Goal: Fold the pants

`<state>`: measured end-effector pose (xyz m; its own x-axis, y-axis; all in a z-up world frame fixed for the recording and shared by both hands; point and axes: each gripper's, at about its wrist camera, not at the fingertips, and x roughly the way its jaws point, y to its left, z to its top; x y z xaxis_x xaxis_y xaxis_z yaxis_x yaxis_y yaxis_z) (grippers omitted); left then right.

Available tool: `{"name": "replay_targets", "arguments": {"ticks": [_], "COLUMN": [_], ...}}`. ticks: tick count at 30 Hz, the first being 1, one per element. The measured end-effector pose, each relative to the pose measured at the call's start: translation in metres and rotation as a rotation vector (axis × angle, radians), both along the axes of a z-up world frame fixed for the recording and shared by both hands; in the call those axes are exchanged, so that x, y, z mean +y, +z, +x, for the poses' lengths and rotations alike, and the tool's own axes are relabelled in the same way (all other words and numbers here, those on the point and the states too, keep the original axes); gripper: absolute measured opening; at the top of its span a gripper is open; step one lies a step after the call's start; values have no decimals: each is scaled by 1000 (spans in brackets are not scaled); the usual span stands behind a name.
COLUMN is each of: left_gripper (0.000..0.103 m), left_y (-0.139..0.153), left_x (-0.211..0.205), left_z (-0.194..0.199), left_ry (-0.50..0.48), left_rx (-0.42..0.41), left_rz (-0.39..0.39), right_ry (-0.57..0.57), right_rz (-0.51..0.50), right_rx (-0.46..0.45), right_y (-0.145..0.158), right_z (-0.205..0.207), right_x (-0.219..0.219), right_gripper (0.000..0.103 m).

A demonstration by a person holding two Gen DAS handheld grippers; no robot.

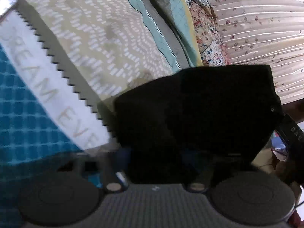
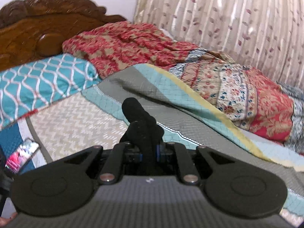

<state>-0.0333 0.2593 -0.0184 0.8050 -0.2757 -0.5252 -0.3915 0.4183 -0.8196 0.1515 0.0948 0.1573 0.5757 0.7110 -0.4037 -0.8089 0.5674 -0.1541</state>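
Note:
The black pants (image 1: 190,114) fill the middle of the left wrist view as a broad dark slab held up off the bed. They rise from between the jaws of my left gripper (image 1: 161,163) and hide its fingers, and the gripper looks shut on the cloth. In the right wrist view a narrow bunched roll of the black pants (image 2: 136,112) sticks up from my right gripper (image 2: 149,150). Its jaws stand close together, pinching that roll above the bedspread.
The bed has a cream zigzag bedspread (image 2: 76,121) with teal and grey borders. A teal patterned pillow (image 2: 41,79) and a red floral blanket (image 2: 133,45) lie near the carved wooden headboard (image 2: 38,24). A phone (image 2: 22,153) lies at the left. A striped curtain (image 2: 228,19) hangs behind.

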Motion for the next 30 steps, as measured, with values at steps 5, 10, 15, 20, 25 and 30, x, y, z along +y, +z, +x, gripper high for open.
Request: {"name": "replay_targets", "arguments": {"ticks": [5,10,15,20,25,30], "left_gripper": [16,18,27,39,39,39], "left_y": [35,33,-9,9,51,74], "left_x": [-2,-5,-4,8,17,-4], "left_z": [-41,-93,-120,-160,-146,-90], "left_ry": [27,61,96,175,170,57], "left_rx": [-56,-70,36,-7,-114,-139], "left_rz": [70,33,-61,17,99,186], "right_ry": [-8,167,331,396,416,190], "right_rz": [-4,-20,-157,-193,-72,28], "right_rx": [-62,-47,71,172,214,318], "right_y": [1,-33,-93,-106,-80,-86], "right_z": [-9,-55,-99,-112,-115,-89], "right_x": [6,15,24,2,-26,-50], "right_gripper": [15,16,23,64,65,40]}}
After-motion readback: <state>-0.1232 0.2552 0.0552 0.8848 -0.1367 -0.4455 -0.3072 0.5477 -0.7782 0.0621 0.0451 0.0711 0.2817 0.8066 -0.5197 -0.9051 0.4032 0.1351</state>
